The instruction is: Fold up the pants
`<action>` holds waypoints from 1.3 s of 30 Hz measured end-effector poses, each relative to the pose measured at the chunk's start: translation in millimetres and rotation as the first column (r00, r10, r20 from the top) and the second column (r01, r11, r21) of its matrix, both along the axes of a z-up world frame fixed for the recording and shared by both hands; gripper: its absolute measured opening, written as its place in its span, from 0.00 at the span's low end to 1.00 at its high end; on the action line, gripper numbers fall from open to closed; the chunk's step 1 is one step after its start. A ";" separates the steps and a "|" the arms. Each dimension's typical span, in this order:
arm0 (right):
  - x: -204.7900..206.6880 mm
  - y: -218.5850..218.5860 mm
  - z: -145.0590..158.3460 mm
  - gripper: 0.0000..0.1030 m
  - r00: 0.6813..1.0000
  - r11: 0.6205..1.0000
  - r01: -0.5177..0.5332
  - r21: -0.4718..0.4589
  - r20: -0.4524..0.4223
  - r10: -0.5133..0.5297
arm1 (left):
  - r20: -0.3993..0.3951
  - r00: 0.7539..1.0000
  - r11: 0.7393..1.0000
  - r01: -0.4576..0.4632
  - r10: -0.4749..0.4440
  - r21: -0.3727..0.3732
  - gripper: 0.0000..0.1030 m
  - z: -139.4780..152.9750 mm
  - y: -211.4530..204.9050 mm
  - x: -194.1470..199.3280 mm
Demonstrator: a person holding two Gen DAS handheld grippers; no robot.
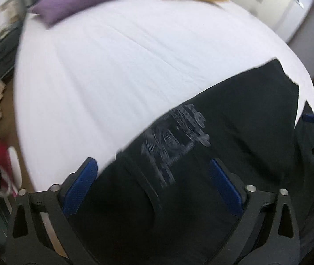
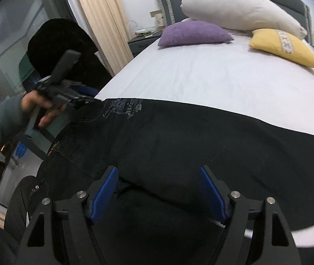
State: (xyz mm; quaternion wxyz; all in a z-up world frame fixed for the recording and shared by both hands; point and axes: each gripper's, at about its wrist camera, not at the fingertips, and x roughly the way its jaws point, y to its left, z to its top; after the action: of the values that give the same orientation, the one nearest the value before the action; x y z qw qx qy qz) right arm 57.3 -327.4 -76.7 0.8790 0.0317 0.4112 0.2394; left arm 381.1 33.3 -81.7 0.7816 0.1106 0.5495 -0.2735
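Black pants (image 2: 179, 141) spread flat along bed (image 2: 201, 77) near edge, presumably for folding; left claw (image 1: 152, 176) and right claw (image 2: 159, 190) both gaping, gripping nothing.

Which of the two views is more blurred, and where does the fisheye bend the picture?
Left wrist view: motion blur smears the whole frame, so the print on the pants and the purple pillow look soft. Right wrist view: sharper, its print readable as lines; the bed edge curves, and dark vignette fills the corners.
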 end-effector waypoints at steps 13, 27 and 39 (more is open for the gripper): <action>62.5 -9.9 -8.7 0.65 0.993 0.993 -0.118 0.008 -0.025 0.119 | -0.164 0.980 0.994 0.111 -0.110 -0.006 0.29 -46.5 6.1 55.0; 149.2 54.8 2.3 0.58 0.937 0.912 -0.349 -0.216 -0.070 0.342 | 0.145 0.978 0.989 0.145 -0.148 0.031 0.08 25.3 26.0 -49.6; 163.0 102.0 -17.0 0.25 0.870 0.785 -0.492 -0.378 -0.185 0.456 | 0.198 0.968 0.988 0.154 -0.154 0.016 0.08 27.6 1.0 -74.1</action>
State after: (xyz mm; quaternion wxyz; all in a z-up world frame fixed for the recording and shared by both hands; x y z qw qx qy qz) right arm 220.2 -225.3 -93.7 0.7588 -0.2491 0.4834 0.3584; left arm 307.1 34.3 -54.0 0.8091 0.1798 0.4584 -0.3207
